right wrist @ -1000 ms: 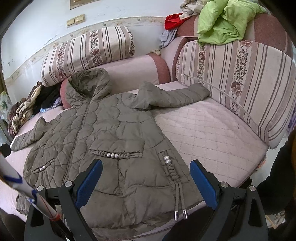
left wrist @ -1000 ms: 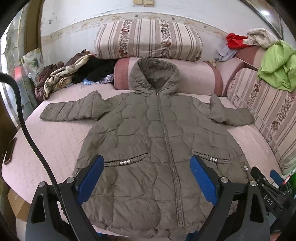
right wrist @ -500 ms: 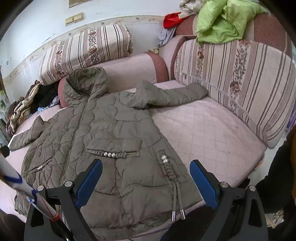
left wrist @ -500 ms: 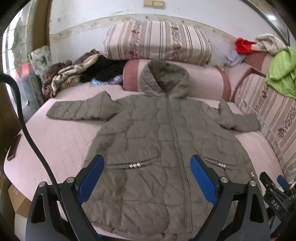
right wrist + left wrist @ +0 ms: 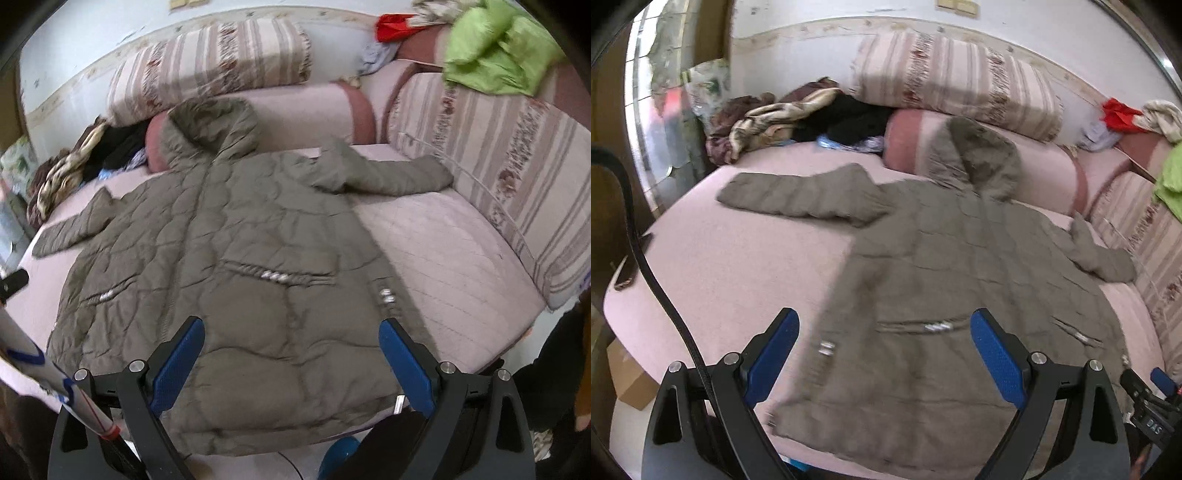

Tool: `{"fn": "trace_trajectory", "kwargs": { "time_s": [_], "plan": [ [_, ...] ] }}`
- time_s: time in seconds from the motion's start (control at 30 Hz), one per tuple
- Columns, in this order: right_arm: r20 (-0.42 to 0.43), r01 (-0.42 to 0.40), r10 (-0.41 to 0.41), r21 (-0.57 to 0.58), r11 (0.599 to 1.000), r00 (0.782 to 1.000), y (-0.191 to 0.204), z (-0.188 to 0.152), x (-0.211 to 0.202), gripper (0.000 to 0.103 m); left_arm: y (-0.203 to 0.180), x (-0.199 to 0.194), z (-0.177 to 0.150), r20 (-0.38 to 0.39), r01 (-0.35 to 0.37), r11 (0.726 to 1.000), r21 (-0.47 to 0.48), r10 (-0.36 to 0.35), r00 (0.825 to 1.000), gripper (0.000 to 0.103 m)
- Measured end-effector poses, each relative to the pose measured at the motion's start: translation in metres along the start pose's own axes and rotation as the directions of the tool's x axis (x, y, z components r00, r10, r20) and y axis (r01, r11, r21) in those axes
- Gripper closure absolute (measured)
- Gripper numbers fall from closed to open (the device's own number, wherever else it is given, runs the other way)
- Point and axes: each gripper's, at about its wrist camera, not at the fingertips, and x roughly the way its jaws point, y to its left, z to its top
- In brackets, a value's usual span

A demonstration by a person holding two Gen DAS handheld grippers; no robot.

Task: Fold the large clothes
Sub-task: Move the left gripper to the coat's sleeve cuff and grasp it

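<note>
No fold is made yet: the coat [image 5: 236, 258] lies spread flat, sleeves out toward 9 and 2 o'clock, while the left gripper [image 5: 884, 356] and right gripper [image 5: 291, 363] gape wide, holding nothing.

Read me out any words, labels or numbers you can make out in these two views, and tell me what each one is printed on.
"DAS": white letters on the black device at the lower right edge of the left wrist view; possibly part of a longer word.
Red and blue marks on the white strip in the right wrist view: too blurred to read.
Nothing legible on the quilted coat.
</note>
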Motion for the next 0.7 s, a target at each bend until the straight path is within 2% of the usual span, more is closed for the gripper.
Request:
{"fn": "trace_trajectory", "kwargs": {
  "time_s": [0.2, 0.27, 0.33, 0.47, 0.57, 0.7],
  "plan": [
    [-0.021, -0.055, 0.054, -0.053, 0.997, 0.998, 0.041, 0.0, 0.007, 0.005, 0.067, 0.009, 0.015, 0.0, -0.099, 0.994, -0.039, 0.099, 0.995, 0.009],
    [-0.04, -0.064, 0.06, -0.086, 0.994, 0.997, 0.054, -0.002, 0.012, 0.005, 0.093, 0.014, 0.019, -0.022, -0.127, 0.991, -0.051, 0.126, 0.992, 0.009],
    [-0.052, -0.068, 0.063, -0.118, 0.991, 0.997, 0.065, -0.004, 0.015, 0.005, 0.113, 0.018, 0.022, -0.044, -0.132, 0.988, -0.076, 0.129, 0.991, 0.009],
    [-0.063, -0.069, 0.061, -0.138, 0.988, 0.996, 0.07, -0.009, 0.017, 0.005, 0.147, 0.019, 0.019, -0.076, -0.111, 0.976, -0.186, 0.098, 0.992, 0.009],
    [-0.075, -0.044, 0.035, -0.126, 0.991, 0.997, 0.061, -0.013, 0.019, 0.006, 0.152, 0.019, 0.013, -0.088, -0.132, 0.967, -0.217, 0.116, 0.989, 0.009],
    [-0.082, -0.006, 0.0, -0.064, 0.998, 0.997, 0.029, -0.017, 0.021, 0.005, 0.141, 0.019, 0.006, -0.11, -0.141, 0.966, -0.217, 0.119, 0.987, 0.009]
  ]
}}
